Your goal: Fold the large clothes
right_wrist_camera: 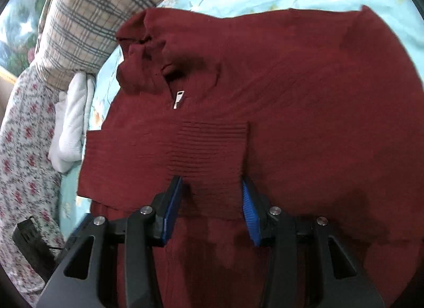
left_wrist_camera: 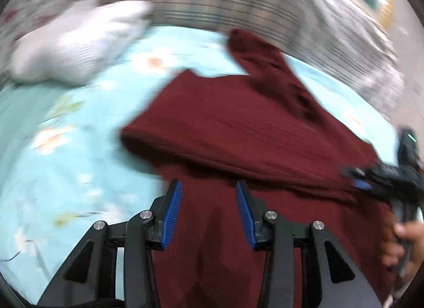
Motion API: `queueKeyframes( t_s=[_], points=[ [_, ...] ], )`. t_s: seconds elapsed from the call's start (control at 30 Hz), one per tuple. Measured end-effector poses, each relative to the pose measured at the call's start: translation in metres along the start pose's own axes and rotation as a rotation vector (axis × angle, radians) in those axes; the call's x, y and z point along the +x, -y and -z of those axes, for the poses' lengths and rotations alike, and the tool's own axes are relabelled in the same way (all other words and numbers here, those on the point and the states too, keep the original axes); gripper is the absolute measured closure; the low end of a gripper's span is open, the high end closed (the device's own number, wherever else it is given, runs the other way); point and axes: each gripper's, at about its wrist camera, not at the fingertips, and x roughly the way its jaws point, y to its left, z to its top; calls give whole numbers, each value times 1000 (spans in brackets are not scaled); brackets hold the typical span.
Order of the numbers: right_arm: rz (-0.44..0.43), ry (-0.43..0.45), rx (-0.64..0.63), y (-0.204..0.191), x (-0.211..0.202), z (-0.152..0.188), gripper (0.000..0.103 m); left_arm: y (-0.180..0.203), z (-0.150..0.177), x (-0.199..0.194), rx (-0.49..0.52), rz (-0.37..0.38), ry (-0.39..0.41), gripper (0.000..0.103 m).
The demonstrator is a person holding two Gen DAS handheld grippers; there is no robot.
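A dark red knit sweater [left_wrist_camera: 238,128] lies spread on a light blue flowered bedsheet [left_wrist_camera: 66,149]. In the left wrist view, one sleeve runs off toward the far right. My left gripper [left_wrist_camera: 209,188] is open and empty, just above the sweater's near edge. In the right wrist view the sweater [right_wrist_camera: 291,96] fills the frame, with a white zipper pull [right_wrist_camera: 178,99] at its collar and a ribbed cuff [right_wrist_camera: 212,143] folded over the body. My right gripper [right_wrist_camera: 212,183] is open with the cuff's edge between its jaws. The right gripper also shows at the left view's right edge [left_wrist_camera: 371,178].
A plaid pillow [right_wrist_camera: 87,16] and a white folded cloth [right_wrist_camera: 71,122] lie at the head of the bed. A floral blanket [right_wrist_camera: 21,154] runs along the side. A black device [right_wrist_camera: 29,244] sits on it. The left wrist view is motion-blurred.
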Motion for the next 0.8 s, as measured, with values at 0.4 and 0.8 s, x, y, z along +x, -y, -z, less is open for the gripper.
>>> queueKeyframes(
  t_s=[0.4,0.8],
  points=[
    [55,277,5,26,-106,-22,97,-18,-22,44,-63,-46,-64,62],
    [132,155,60,70,-82,-7,94,-38,-23,45,-161,-17,-59,62]
  ],
)
